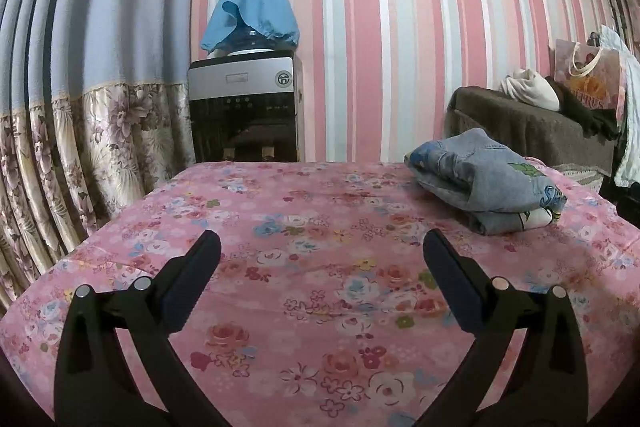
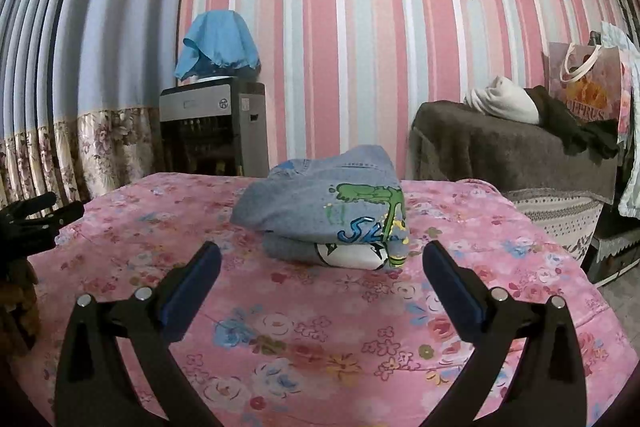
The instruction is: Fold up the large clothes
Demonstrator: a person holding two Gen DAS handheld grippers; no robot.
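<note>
Folded denim garment on bedspread

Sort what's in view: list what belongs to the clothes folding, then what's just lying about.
Folding job:
folded denim garment
floral bedsheet it rests on
left claw, open
right claw, open

Lying about:
water dispenser
blue cloth over its bottle
gift bag
white bundle
</note>
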